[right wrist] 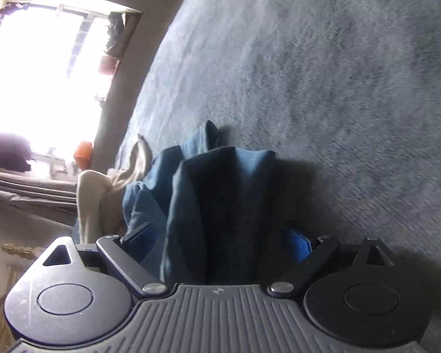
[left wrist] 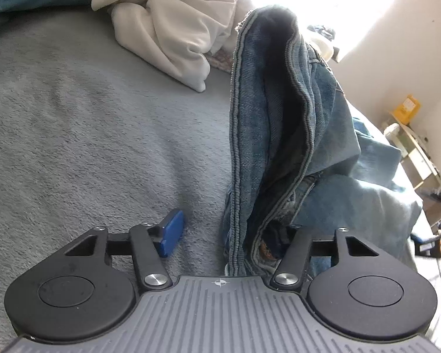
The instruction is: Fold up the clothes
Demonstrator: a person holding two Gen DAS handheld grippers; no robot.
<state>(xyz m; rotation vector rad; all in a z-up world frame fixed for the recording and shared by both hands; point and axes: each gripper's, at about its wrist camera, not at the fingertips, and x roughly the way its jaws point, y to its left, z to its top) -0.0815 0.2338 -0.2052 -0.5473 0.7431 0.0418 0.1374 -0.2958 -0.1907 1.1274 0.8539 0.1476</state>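
Firstly, left tongs: released; the blue pad on one side stood clear on the blanket and did not touch the cloth. The other pad was hidden behind the jeans.
Right tongs: released, spread wide; a fold of the jeans lay between my two fingers, but I saw no pad pressing on it. This view was somewhat blurred.
Jeans: blue denim, on the grey blanket. In my left view one folded part rose up with the seam edges showing. In my right view the jeans were bunched just in front of my tongs.
White garment: crumpled in a heap beyond the jeans, on the same blanket.
Window: very bright, at the far side of the bed.
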